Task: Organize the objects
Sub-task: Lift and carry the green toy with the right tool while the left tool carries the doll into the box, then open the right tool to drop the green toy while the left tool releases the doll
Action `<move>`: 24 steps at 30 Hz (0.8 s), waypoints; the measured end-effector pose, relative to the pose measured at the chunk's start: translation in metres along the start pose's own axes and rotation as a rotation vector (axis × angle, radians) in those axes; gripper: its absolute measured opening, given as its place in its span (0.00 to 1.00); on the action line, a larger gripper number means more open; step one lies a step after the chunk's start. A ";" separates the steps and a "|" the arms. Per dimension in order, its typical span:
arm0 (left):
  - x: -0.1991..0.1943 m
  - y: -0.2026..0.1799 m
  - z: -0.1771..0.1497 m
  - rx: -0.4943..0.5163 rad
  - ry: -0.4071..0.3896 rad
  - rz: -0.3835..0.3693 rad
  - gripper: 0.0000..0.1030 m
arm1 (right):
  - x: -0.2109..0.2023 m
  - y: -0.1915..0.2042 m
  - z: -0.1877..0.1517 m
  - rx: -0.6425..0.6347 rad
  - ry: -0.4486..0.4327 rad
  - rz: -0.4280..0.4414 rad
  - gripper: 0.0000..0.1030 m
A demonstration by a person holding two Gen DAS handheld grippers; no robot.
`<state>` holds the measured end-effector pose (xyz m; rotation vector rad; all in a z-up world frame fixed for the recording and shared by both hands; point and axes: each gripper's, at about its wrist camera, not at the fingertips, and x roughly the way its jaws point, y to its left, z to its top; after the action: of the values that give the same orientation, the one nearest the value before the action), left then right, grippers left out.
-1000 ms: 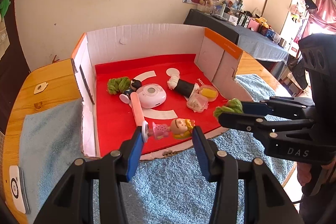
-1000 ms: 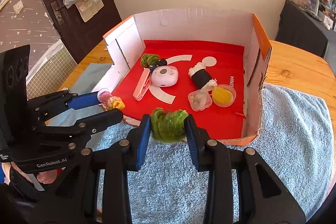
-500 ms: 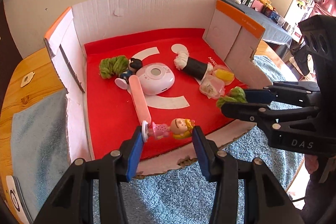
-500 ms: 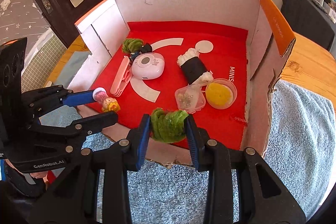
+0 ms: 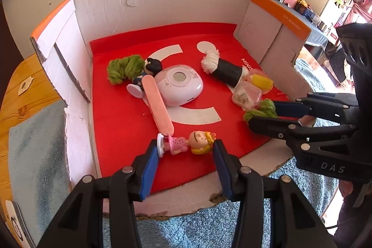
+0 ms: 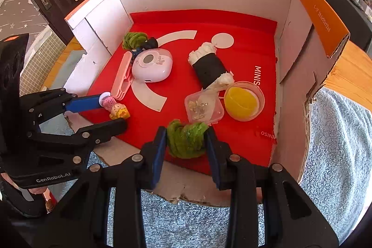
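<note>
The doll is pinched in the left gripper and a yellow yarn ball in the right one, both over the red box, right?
Nearly. The right gripper holds a green yarn ball, not yellow, as the right wrist view shows. The left gripper does pinch the doll over the red box.

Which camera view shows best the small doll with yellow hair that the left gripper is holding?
The left wrist view. There the doll lies crosswise between the left gripper's fingers, with face, yellow hair and pink dress all visible. In the right wrist view the doll is smaller and seen from the side, partly hidden by the lower finger.
</note>
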<state>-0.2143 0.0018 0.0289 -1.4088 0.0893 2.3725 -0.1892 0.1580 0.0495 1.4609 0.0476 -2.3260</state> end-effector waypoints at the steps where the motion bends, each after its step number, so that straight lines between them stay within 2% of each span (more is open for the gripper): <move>1: 0.001 0.000 0.001 -0.001 -0.001 -0.002 0.47 | 0.000 0.000 0.000 0.001 -0.002 -0.004 0.31; 14: 0.005 0.002 0.004 -0.026 -0.040 0.029 0.48 | 0.003 -0.004 0.001 0.035 -0.073 -0.055 0.31; 24: 0.006 0.005 0.003 -0.045 -0.062 0.032 0.48 | 0.009 -0.003 0.004 0.032 -0.090 -0.084 0.31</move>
<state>-0.2212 0.0000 0.0244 -1.3624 0.0422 2.4563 -0.1970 0.1574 0.0430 1.3922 0.0482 -2.4679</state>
